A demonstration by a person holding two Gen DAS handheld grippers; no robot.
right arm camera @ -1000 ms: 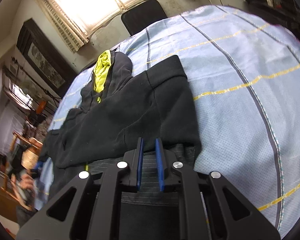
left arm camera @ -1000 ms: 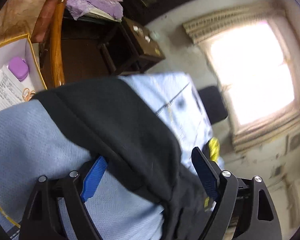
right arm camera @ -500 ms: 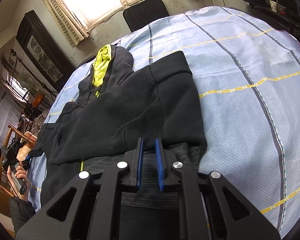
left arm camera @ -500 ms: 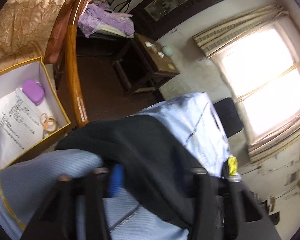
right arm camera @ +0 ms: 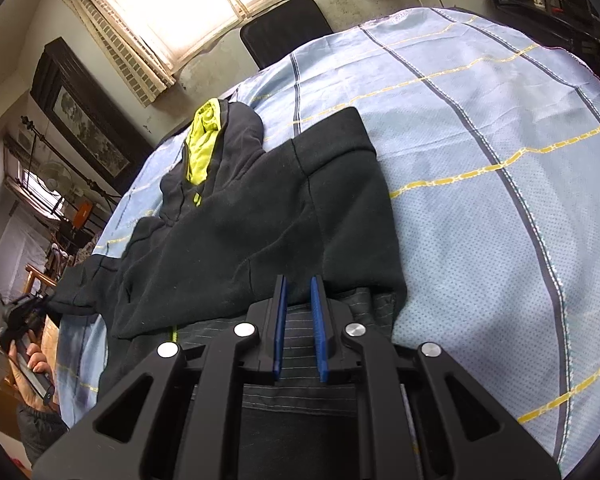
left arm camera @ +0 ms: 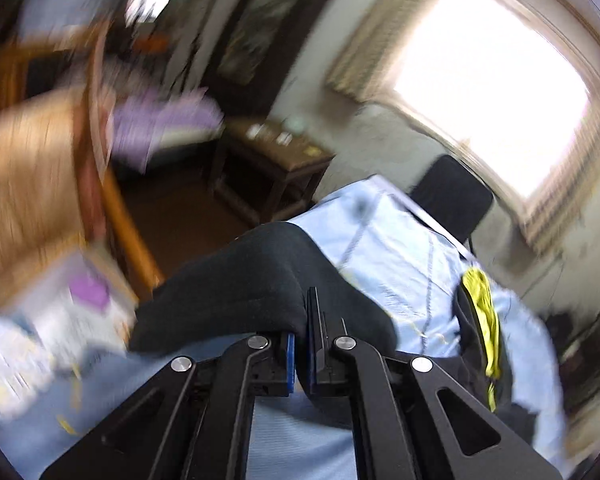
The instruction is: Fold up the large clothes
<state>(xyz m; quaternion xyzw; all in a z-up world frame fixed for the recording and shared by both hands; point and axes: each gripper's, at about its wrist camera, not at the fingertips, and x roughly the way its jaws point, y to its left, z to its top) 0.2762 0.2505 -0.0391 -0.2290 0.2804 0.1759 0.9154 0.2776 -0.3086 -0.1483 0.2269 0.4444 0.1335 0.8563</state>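
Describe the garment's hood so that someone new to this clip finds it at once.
Start at the pale blue checked cloth covering the table, then the black hooded jacket spread on it. The hood is at its end nearest the window, the only part showing bright yellow-green lining.

No legible text, label, brand, number or sign anywhere in either wrist view.

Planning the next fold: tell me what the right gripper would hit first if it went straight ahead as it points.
Probably the black hoodie: the right gripper points low across its striped hem toward the folded sleeve directly ahead, though depth is hard to judge.
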